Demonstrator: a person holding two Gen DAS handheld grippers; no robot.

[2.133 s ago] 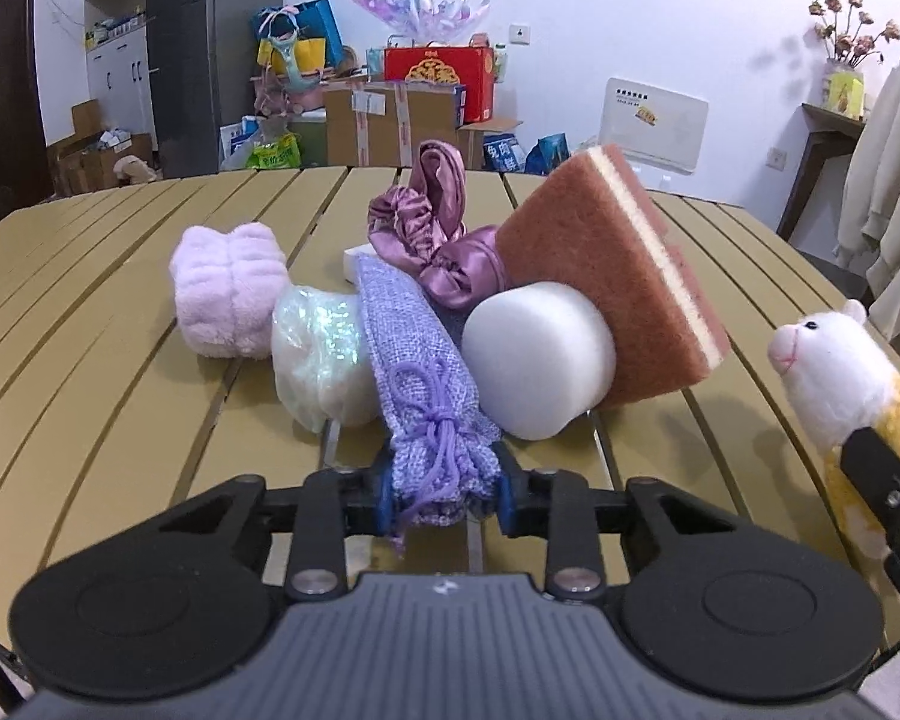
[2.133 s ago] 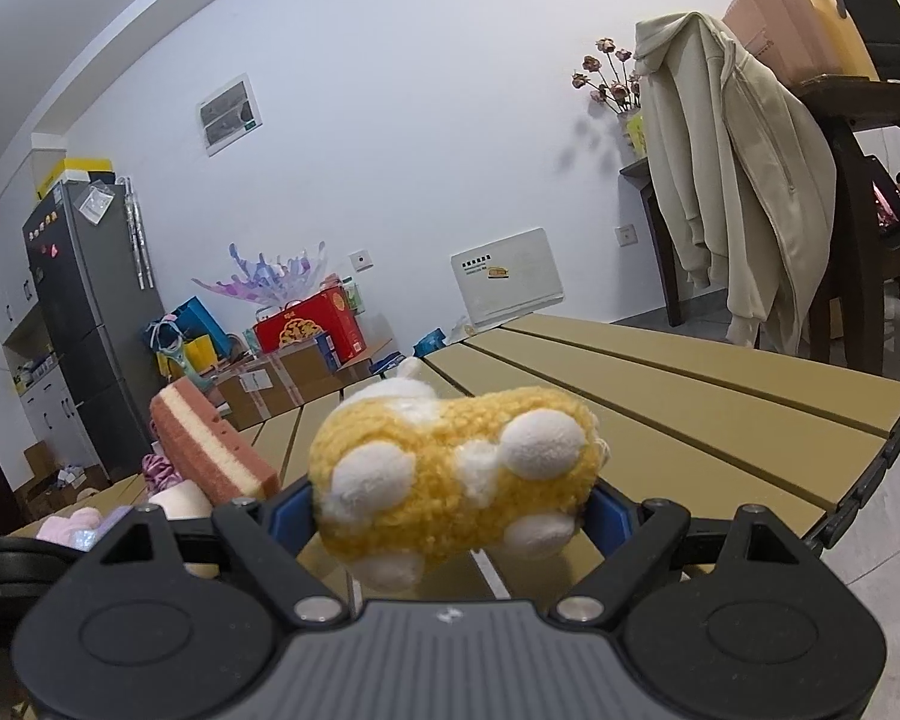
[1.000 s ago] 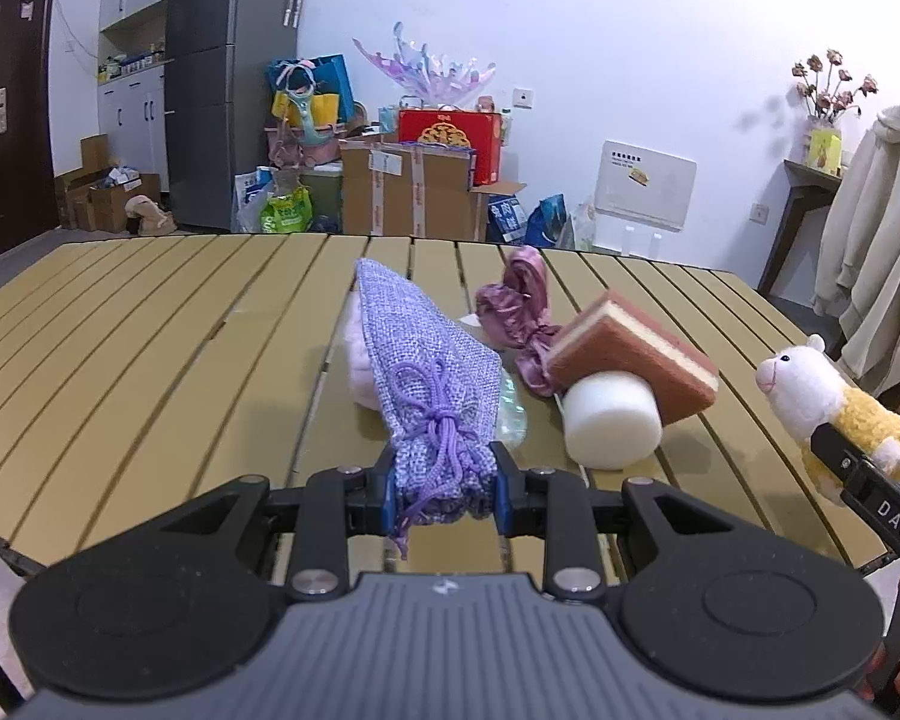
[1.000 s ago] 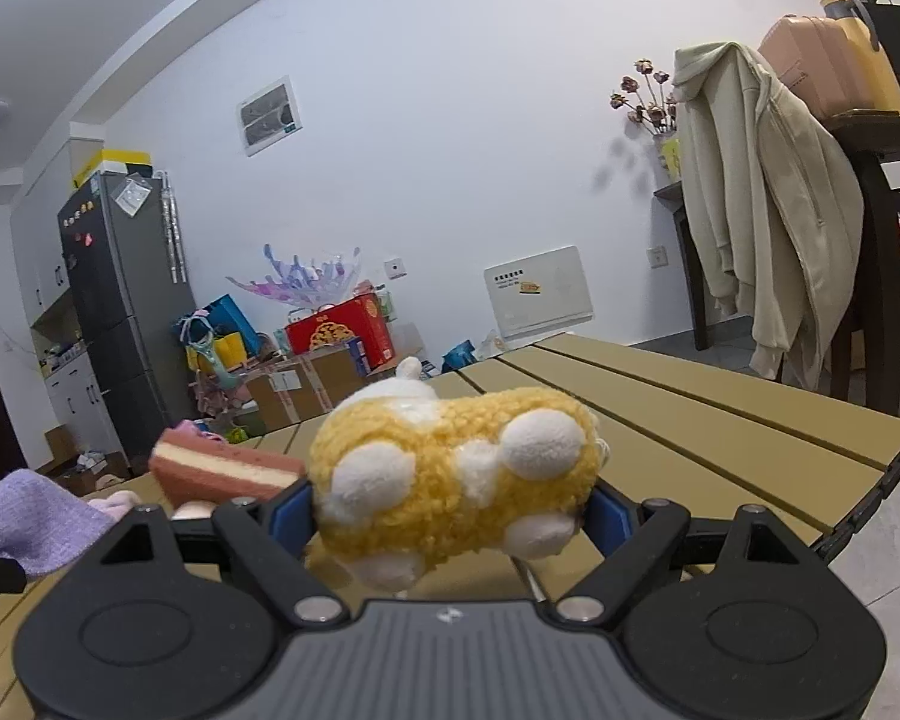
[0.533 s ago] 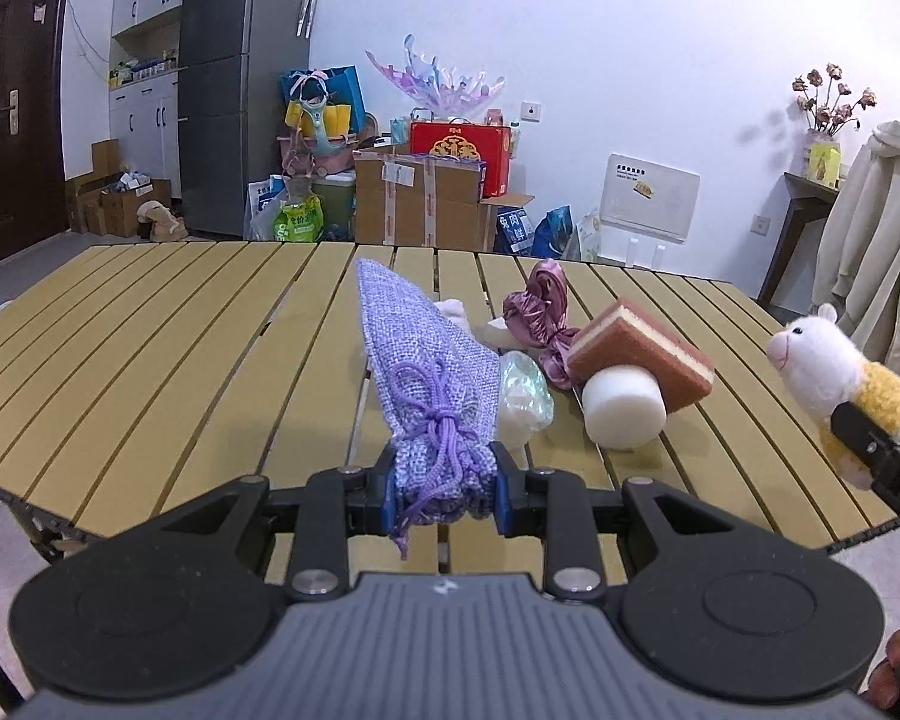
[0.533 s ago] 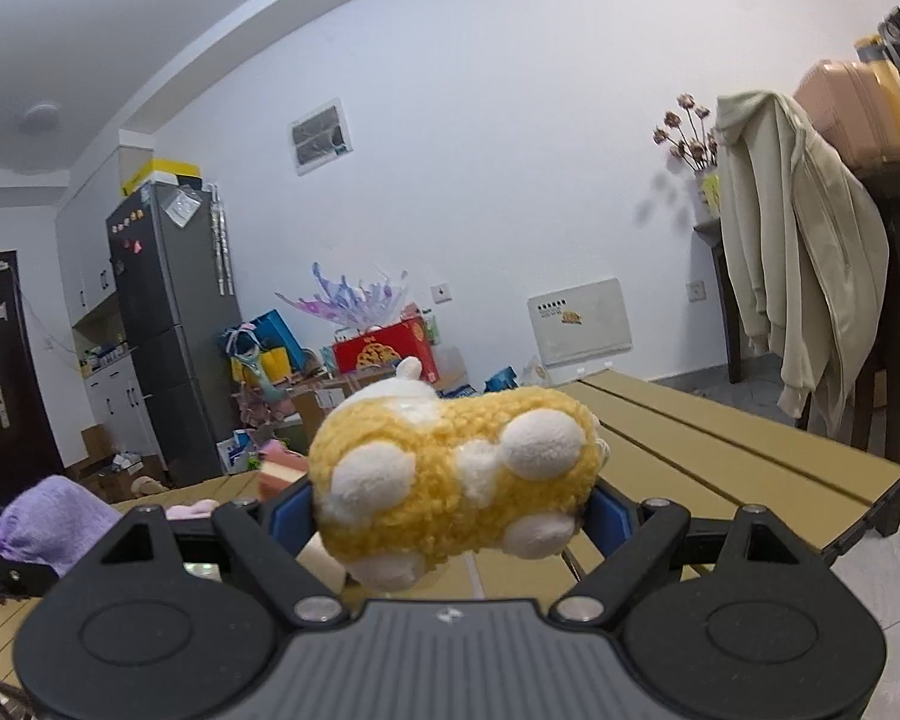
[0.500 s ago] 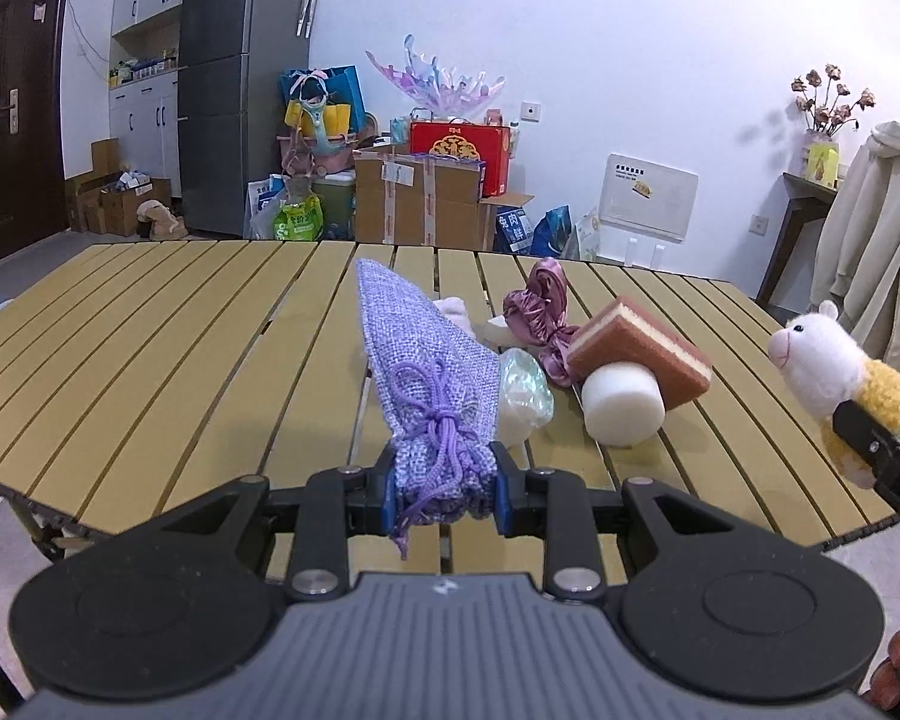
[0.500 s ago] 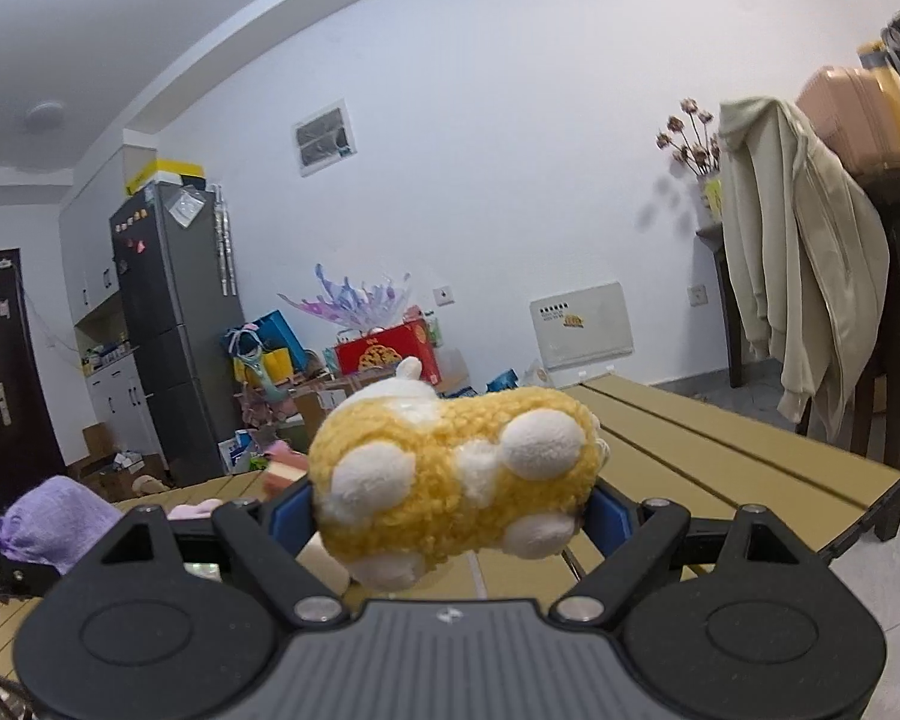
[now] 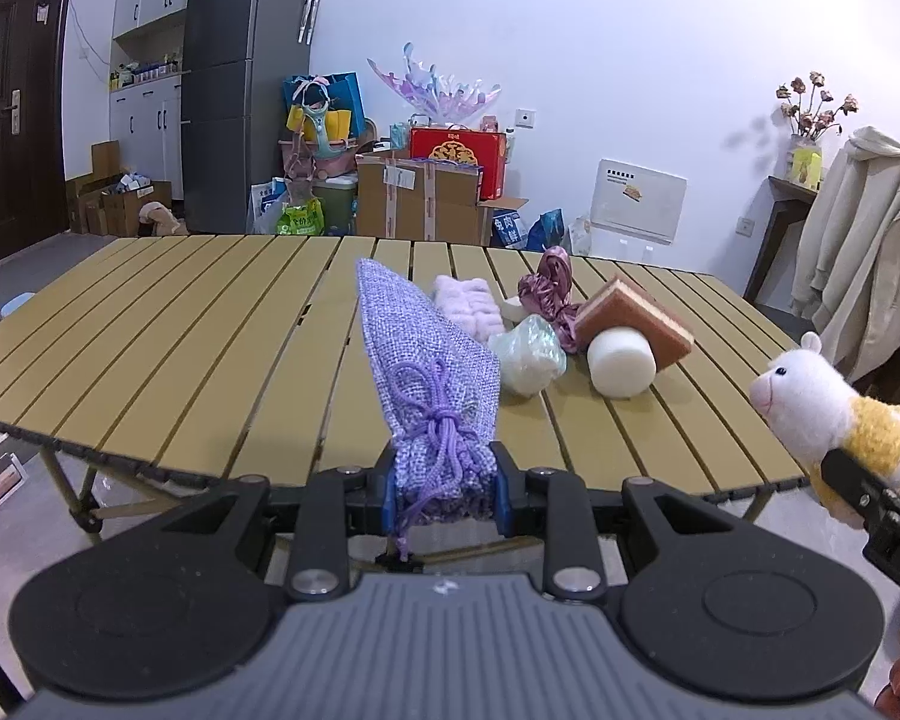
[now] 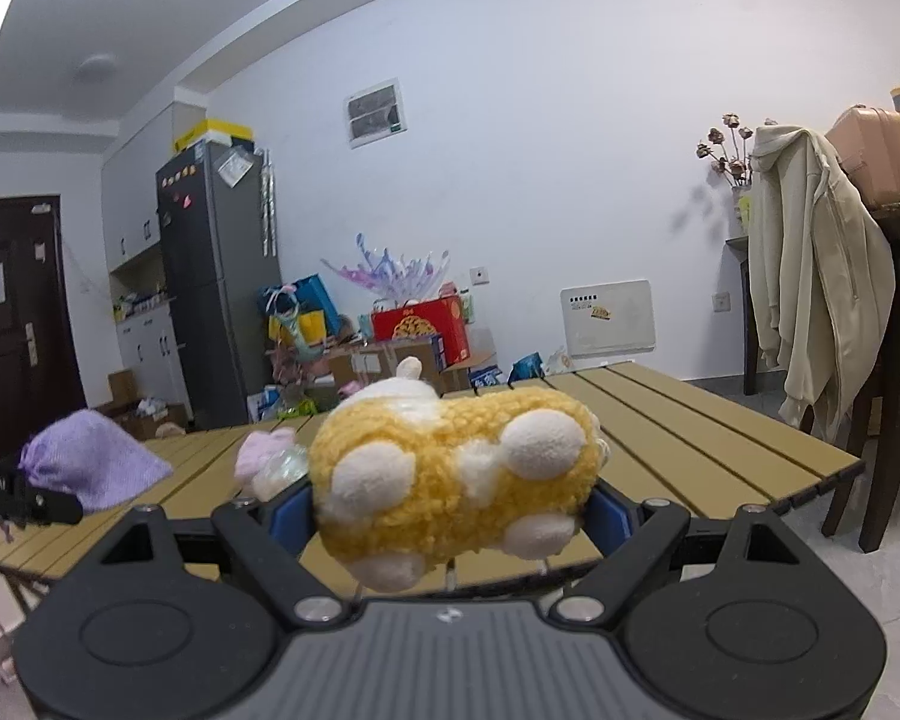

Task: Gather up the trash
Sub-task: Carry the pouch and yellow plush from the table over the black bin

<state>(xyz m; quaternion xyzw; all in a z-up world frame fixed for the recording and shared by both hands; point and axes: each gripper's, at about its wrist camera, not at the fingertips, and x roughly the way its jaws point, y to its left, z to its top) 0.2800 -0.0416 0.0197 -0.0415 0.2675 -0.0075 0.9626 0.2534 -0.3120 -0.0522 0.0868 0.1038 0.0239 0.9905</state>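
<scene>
My left gripper [image 9: 444, 489] is shut on a purple drawstring pouch [image 9: 426, 372] and holds it in the air in front of the table's near edge. The pouch also shows in the right wrist view [image 10: 93, 465]. My right gripper [image 10: 450, 519] is shut on a yellow and white plush alpaca [image 10: 456, 474], which also shows at the right of the left wrist view [image 9: 822, 414]. On the slatted table [image 9: 180, 336] lie a pink fluffy item [image 9: 468, 306], a clear wrapped lump [image 9: 528, 354], a white foam cylinder [image 9: 621, 363], a brown sponge [image 9: 636, 321] and a mauve satin scrunchie [image 9: 549, 288].
Behind the table stand cardboard boxes [image 9: 426, 204], a red gift box [image 9: 456, 156], bags and a grey fridge [image 9: 240, 84]. A beige coat [image 9: 870, 246] hangs on a chair at the right. The table's near edge [image 9: 150, 468] lies just ahead of my left gripper.
Both grippers have drawn back and up from the table with their loads. The pile on the table looks smaller and farther away; the table's near edge is now in view.
</scene>
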